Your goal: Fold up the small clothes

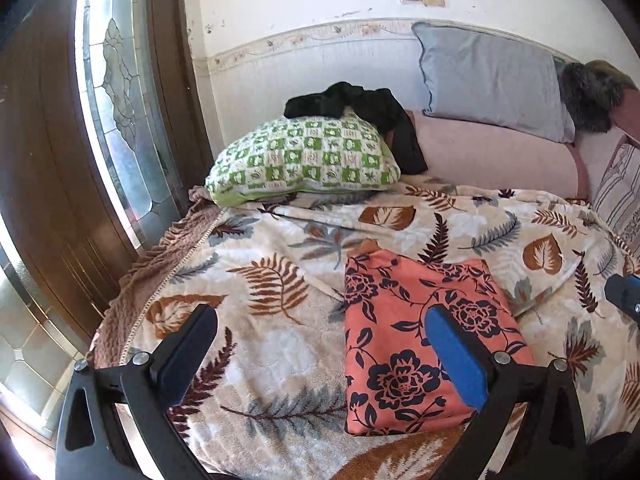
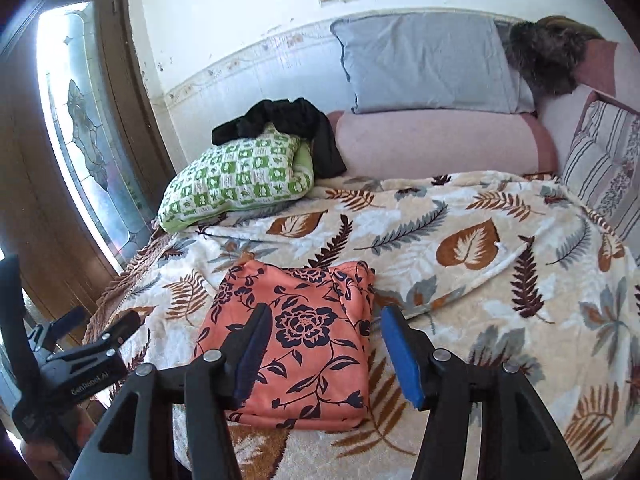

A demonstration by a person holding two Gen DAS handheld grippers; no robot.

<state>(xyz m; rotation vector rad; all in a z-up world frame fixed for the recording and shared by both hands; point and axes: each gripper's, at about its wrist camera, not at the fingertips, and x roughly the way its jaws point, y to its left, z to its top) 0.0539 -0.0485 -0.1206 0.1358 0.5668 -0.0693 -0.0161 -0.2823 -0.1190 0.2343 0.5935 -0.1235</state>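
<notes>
A coral garment with dark flower print [image 1: 416, 340] lies folded into a neat rectangle on the leaf-patterned blanket [image 1: 280, 248]; it also shows in the right wrist view [image 2: 296, 344]. My left gripper [image 1: 322, 314] is open and empty, hovering just above the blanket, its right finger over the garment. My right gripper [image 2: 326, 314] is open and empty, hovering over the garment's right part. A crumpled black garment [image 1: 360, 108] lies on the green checked pillow [image 1: 304, 160] at the back; it also shows in the right wrist view [image 2: 288, 124].
A grey-blue pillow [image 2: 424, 60] leans on the wall above a pink bolster [image 2: 436, 144]. A striped cushion [image 2: 604, 168] stands at the right. A glass-panelled wooden door [image 1: 100, 120] is at the left, beside the bed edge. The left gripper shows at the right view's left edge [image 2: 80, 352].
</notes>
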